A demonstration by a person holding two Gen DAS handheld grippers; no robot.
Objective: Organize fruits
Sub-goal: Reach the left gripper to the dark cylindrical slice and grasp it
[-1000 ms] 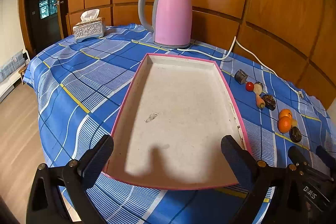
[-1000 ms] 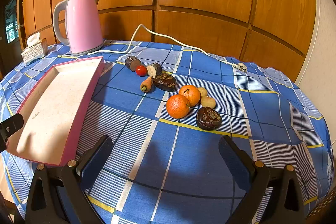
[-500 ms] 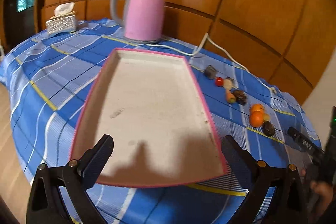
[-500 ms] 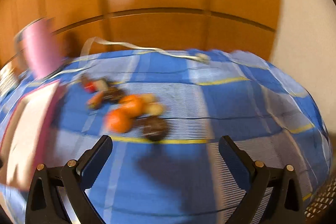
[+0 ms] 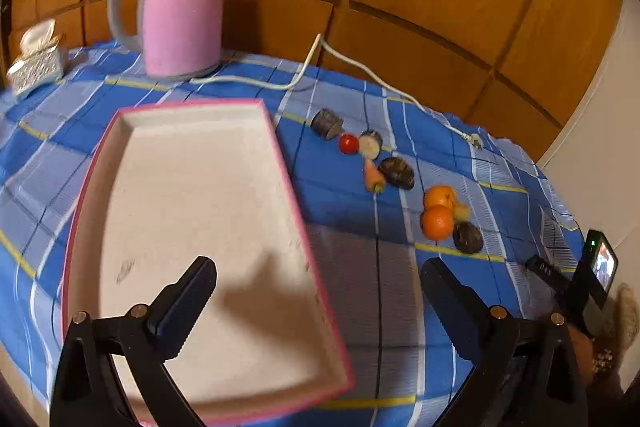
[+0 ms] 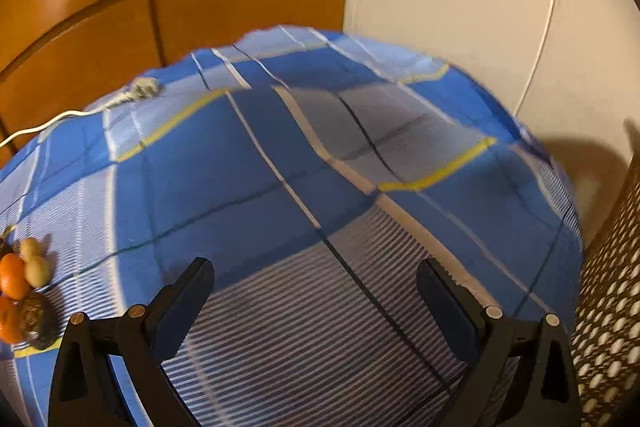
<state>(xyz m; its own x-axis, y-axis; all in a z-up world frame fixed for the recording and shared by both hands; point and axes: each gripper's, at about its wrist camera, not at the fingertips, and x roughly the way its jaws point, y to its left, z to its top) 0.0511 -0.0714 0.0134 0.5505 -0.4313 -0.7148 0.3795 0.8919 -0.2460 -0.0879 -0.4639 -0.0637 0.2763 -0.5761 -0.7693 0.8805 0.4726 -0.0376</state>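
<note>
A pink-rimmed white tray lies empty on the blue checked tablecloth. To its right runs a row of produce: a dark chunk, a red tomato, a small carrot, a dark brown fruit, two oranges and another dark fruit. My left gripper hangs open above the tray's near right edge, holding nothing. My right gripper is open over bare cloth at the table's right end. The oranges, two small pale fruits and a dark fruit sit at its far left.
A pink kettle stands behind the tray, its white cord trailing to a plug. A tissue box sits at the far left. The other gripper and a hand show at the right. A perforated basket stands beside the table.
Both grippers have swung to the right. The left view now takes in the fruit row beside the tray; the right view has turned past the fruit to the table's right end and white wall.
</note>
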